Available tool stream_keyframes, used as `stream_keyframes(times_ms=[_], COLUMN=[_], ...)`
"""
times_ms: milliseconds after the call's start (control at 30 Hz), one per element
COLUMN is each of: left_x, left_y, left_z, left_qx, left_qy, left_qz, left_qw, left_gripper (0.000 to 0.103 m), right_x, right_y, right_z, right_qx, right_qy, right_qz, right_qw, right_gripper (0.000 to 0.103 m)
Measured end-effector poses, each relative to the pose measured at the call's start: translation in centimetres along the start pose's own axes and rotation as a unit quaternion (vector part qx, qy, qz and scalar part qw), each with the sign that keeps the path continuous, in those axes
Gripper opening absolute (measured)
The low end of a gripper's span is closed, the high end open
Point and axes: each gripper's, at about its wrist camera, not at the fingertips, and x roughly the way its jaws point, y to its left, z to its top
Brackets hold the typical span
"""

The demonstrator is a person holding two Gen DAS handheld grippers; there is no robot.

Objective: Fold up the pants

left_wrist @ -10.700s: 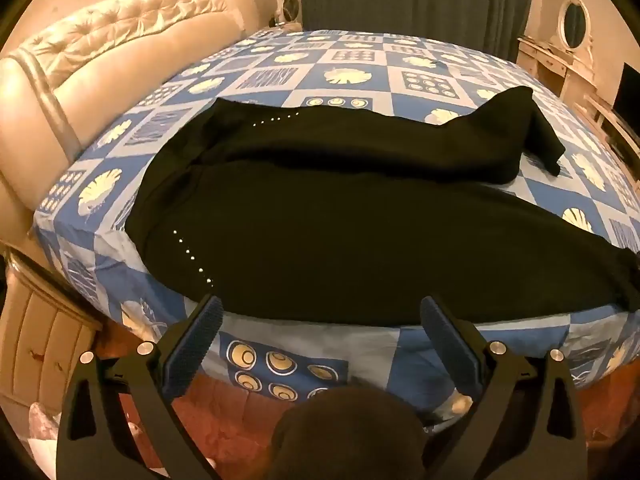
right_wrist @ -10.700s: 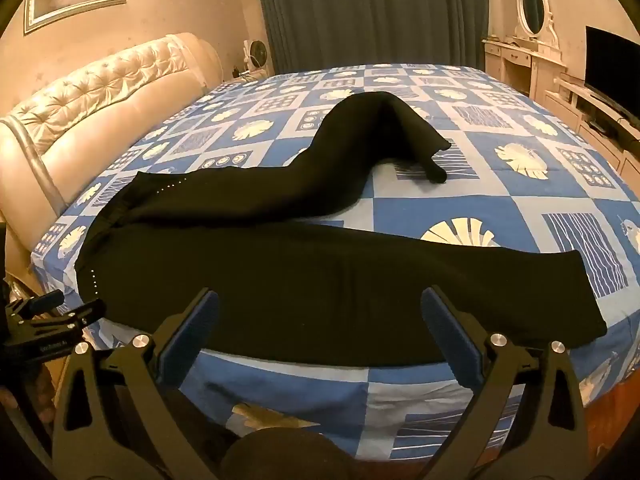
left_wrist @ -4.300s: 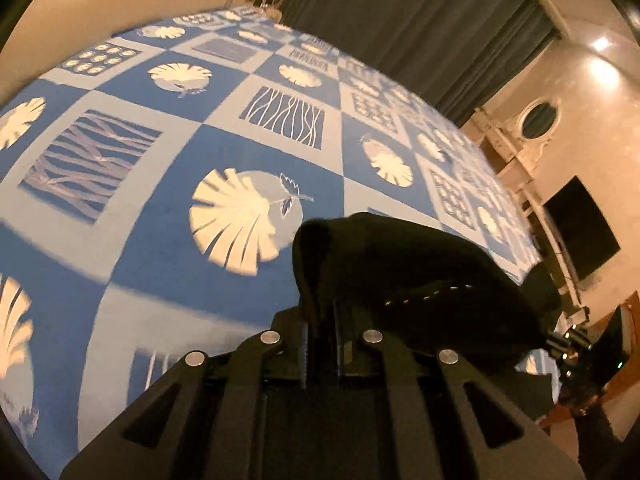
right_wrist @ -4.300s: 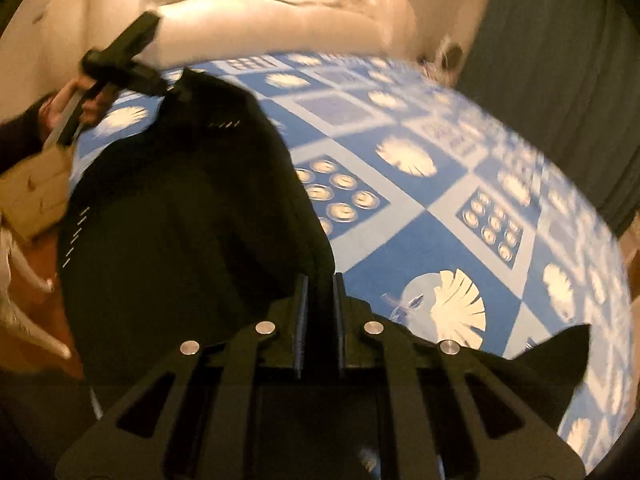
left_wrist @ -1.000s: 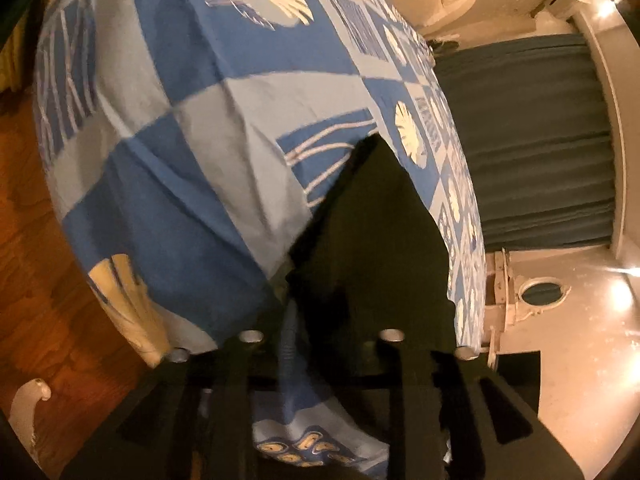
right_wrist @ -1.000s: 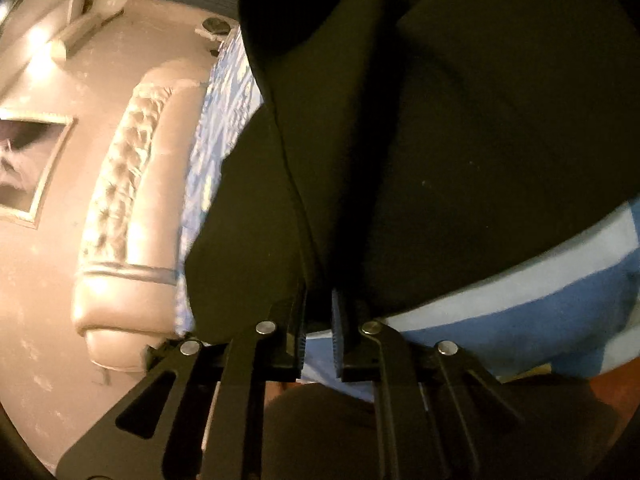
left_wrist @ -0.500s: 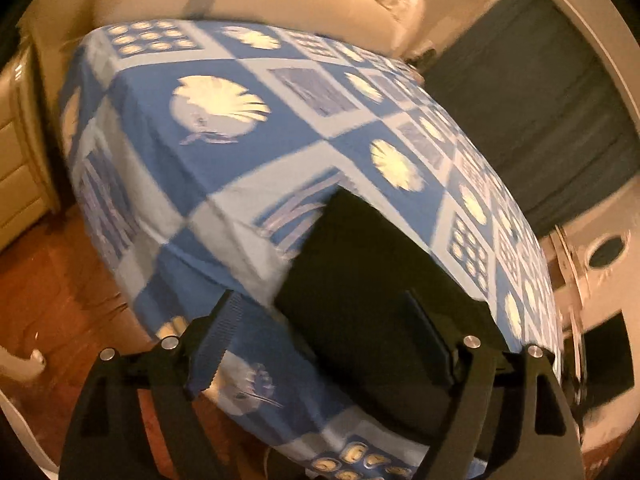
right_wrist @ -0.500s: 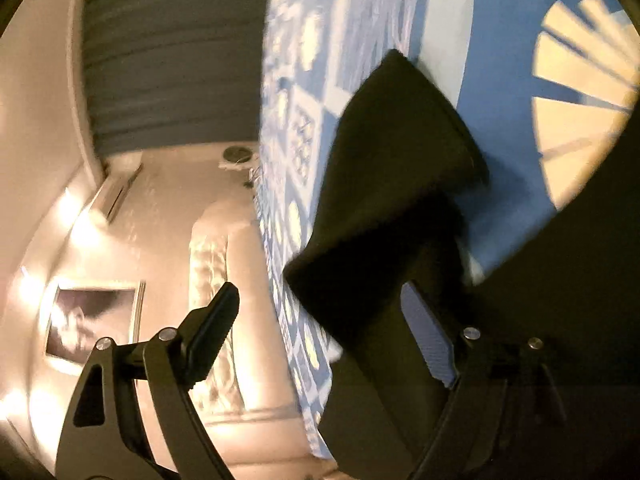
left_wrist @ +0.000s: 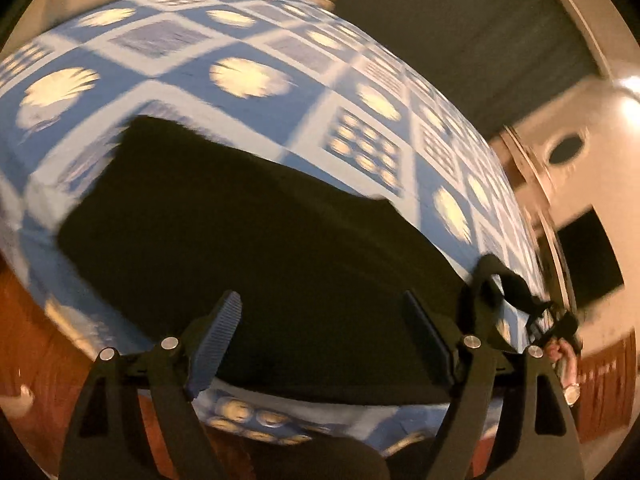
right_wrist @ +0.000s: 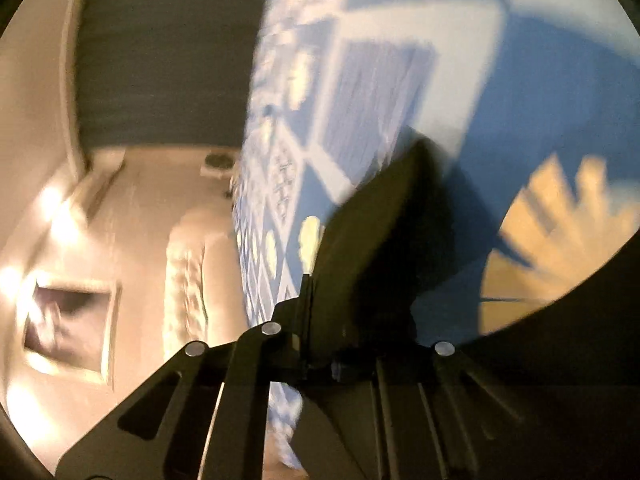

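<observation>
The black pants [left_wrist: 256,232] lie folded lengthwise along the near edge of the blue patterned bed [left_wrist: 248,80]. My left gripper [left_wrist: 320,332] is open and empty, hovering just above the pants near the bed edge. My right gripper [right_wrist: 320,320] is shut on a black end of the pants [right_wrist: 372,240] and holds it lifted off the bed. In the left wrist view that gripper [left_wrist: 548,320] shows at the far right with a raised flap of the black fabric [left_wrist: 508,280]. Both views are motion-blurred.
A cream tufted headboard [right_wrist: 188,280] and a framed picture [right_wrist: 68,320] stand at the bed's head. Dark curtains [left_wrist: 460,28], an oval mirror [left_wrist: 564,150] and a dark TV screen [left_wrist: 588,256] line the far side. Wooden floor [left_wrist: 24,344] lies below the bed edge.
My left gripper let go of the pants, opened and swung to look along the folded pants. My right gripper opened briefly, then closed on the pants' end and lifted it.
</observation>
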Motion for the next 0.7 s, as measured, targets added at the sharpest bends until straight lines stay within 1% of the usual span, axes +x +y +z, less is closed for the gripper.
stream_keyframes(times_ms=[100,167,267,300,400,433,533,633,700], left_x=[1.7,3.1,5.1,5.8,8.0,8.6,10.1,11.2,12.1], left_y=[-3.6,-5.9,-8.5,-9.5,-12.5,-13.4,-16.3,-18.4,-19.5], left_z=[-1.1,-2.0,-3.4,-4.0,-5.8,-6.4,-7.8,-8.8,-9.3], left_qx=[0.026,0.038,0.054,0.059,0.073,0.079,0.113,0.133,0.134], left_qy=[0.028,0.049,0.077,0.087,0.117,0.126,0.140,0.147,0.155], left_qz=[-0.017,-0.029,-0.040,-0.046,-0.055,-0.060,-0.055,-0.059,-0.064], left_qw=[0.9991,0.9977,0.9948,0.9933,0.9889,0.9871,0.9820,0.9784,0.9766], left_gripper=[0.081,0.081,0.082,0.082,0.082,0.082,0.082,0.082,0.082], right_x=[-4.5,-8.0,-11.3,-11.6,-14.5,-15.2,-16.8,-17.0,-16.7], right_y=[0.6,-0.2,-2.0,-2.5,-6.3,-7.2,-9.7,-11.9,-13.1], right_z=[1.0,2.1,2.8,3.1,3.1,2.9,2.0,1.1,0.7], right_qx=[-0.058,-0.085,-0.088,-0.086,-0.065,-0.060,-0.052,-0.057,-0.057], right_qy=[0.006,0.009,0.014,0.014,0.017,0.020,0.033,0.056,0.069], right_qz=[-0.024,-0.045,-0.062,-0.067,-0.079,-0.079,-0.080,-0.101,-0.117], right_qw=[0.998,0.995,0.994,0.994,0.995,0.995,0.995,0.992,0.989], right_gripper=[0.007,0.007,0.007,0.007,0.006,0.006,0.006,0.006,0.006])
